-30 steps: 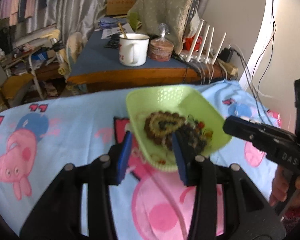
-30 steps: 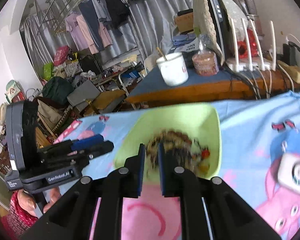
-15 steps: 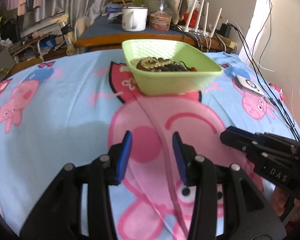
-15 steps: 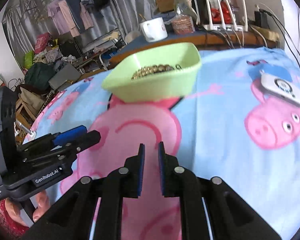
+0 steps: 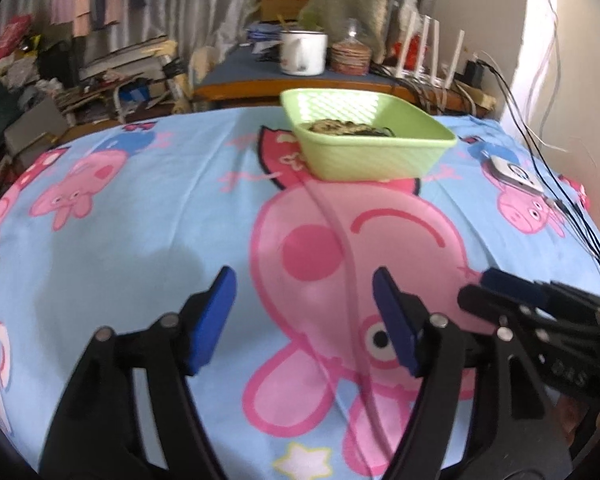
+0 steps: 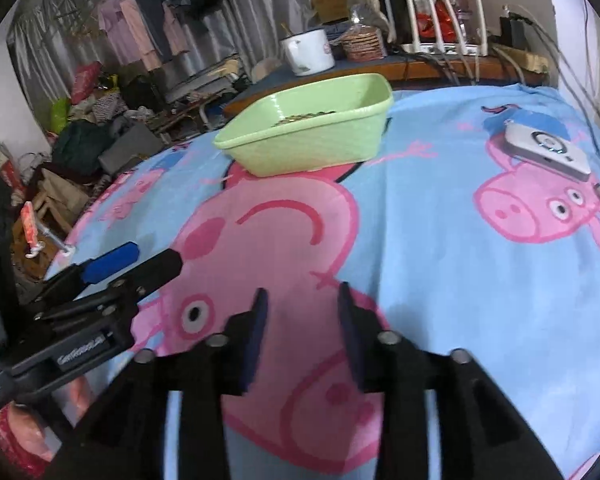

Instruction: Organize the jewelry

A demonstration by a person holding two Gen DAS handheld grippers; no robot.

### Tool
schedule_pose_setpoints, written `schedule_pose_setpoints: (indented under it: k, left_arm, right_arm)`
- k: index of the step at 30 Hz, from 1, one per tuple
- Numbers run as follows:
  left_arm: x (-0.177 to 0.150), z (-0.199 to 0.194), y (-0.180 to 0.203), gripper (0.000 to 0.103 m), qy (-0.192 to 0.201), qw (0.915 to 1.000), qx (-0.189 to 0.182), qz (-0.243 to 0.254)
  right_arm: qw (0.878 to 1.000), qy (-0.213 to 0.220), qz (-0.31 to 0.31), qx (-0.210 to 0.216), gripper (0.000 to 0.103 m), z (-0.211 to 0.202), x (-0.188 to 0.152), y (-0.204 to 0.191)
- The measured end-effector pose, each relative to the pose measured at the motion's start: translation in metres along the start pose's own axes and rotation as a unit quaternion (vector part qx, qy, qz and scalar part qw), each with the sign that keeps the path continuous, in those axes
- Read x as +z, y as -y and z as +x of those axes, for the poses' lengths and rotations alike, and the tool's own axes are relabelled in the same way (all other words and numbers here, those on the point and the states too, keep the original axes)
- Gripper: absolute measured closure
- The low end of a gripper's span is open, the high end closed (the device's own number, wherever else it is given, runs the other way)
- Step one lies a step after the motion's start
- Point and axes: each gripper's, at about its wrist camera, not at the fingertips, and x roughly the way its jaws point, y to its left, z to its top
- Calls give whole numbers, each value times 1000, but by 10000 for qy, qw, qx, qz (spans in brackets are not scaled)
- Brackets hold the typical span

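Observation:
A light green plastic basket (image 5: 400,160) sits on the far part of a blue cartoon-pig bedsheet (image 5: 120,232); beaded jewelry (image 5: 340,127) lies heaped inside it. The basket also shows in the right wrist view (image 6: 312,148) with beads (image 6: 300,119) just visible over its rim. My left gripper (image 5: 304,284) is open and empty, low over the sheet, well short of the basket. My right gripper (image 6: 300,292) is open and empty, also near the front. Each gripper shows in the other's view: the right gripper (image 5: 484,284) and the left gripper (image 6: 148,256).
A white and grey device (image 6: 548,152) with black cables (image 5: 572,208) lies on the sheet at the right. Behind the bed a desk holds a white mug (image 5: 304,54), a bag of biscuits (image 5: 350,56) and a router (image 6: 440,12). Clutter fills the left.
Both grippers have pulled back from over the basket toward the near side of the bed and dropped low. Both have opened wider, the right from nearly shut.

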Motion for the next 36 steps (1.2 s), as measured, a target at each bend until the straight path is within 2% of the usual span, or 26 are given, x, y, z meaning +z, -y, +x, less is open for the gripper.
schedule_pose_setpoints:
  k: [2, 4, 7, 13, 19, 22, 24, 26, 29, 31, 36]
  left_arm:
    - [0, -1, -2, 35, 26, 10000, 41, -56]
    - [-1, -1, -2, 35, 45, 9999, 80, -70]
    - [-2, -3, -2, 35, 107, 9998, 158, -65]
    - [-3, -6, 1, 35, 192, 9995, 256, 3]
    - [-3, -11, 1, 35, 314, 9989, 336, -5]
    - [-3, -13, 1, 35, 366, 9988, 338, -10]
    - [-3, -15, 1, 21, 414, 9985, 350, -24]
    - [-3, -21, 0, 12, 556, 9977, 388, -62]
    - [-3, -25, -2, 6, 672, 9971, 330, -104]
    - [-3, -26, -3, 6, 692, 9967, 406, -137]
    - [-3, -28, -11, 6, 694, 9966, 330, -297]
  right_arm:
    - [9997, -29, -90, 214, 60, 0, 0, -5]
    - [9997, -56, -197, 159, 56, 1, 0, -11]
    - [9995, -89, -292, 77, 54, 2, 0, -15]
    - [9991, -64, -140, 387, 49, 0, 0, -8]
    - [9995, 10, -98, 297, 47, -4, -5, -12]
    - [9998, 121, 31, 123, 47, -10, -9, -13]
    - [9997, 207, 73, -105, 47, -14, -11, -14]
    - [9986, 328, 68, -414, 47, -19, -13, -17]
    - [9953, 412, -28, -877, 47, -21, -14, -23]
    - [9949, 452, 29, -903, 47, -21, -14, -23]
    - [9937, 535, 263, -946, 47, -21, -14, -17]
